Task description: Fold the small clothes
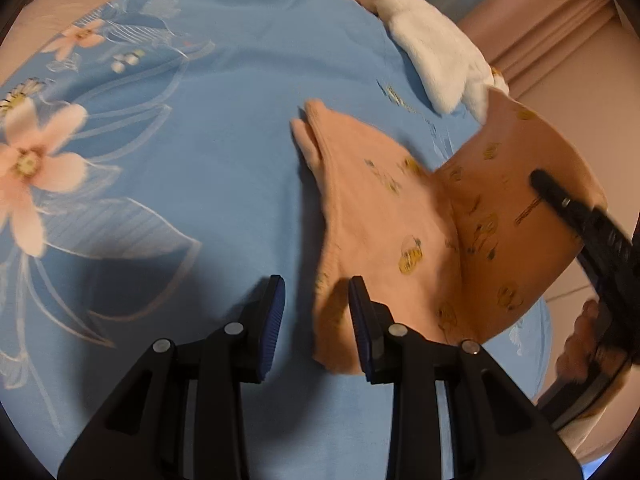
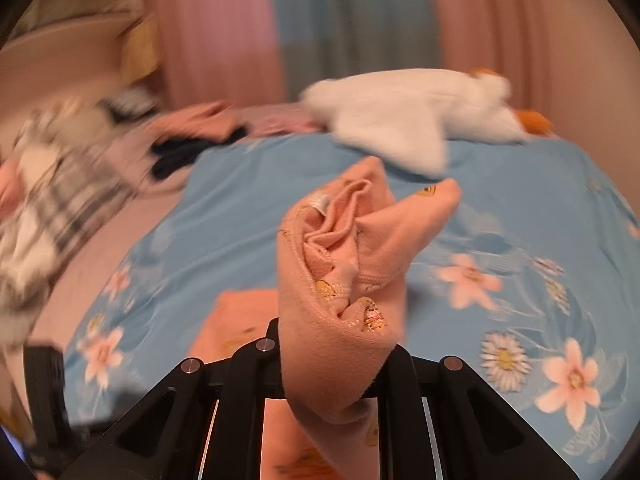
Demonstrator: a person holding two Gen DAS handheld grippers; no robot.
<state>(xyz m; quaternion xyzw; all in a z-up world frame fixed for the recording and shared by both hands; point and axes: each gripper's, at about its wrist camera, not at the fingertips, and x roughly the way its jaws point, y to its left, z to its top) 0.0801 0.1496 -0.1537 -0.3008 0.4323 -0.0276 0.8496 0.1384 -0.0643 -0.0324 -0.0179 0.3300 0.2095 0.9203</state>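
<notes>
On the bed [image 1: 224, 184], my right tongs [image 2: 332, 344] pinch the shorts [image 1: 384, 232]; my left tongs [image 1: 316, 312] gape just beside its near edge.

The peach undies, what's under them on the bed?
Under the peach undies lies the blue flowered sheet. The right gripper lifts one side up. What the flat part covers cannot be seen, nor what lies beneath the sheet.

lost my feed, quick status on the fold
Left gripper open, over garment's edge. Right gripper shut on garment, one side lifted off bedsheet. Plush toy beside it, not blocking.
</notes>
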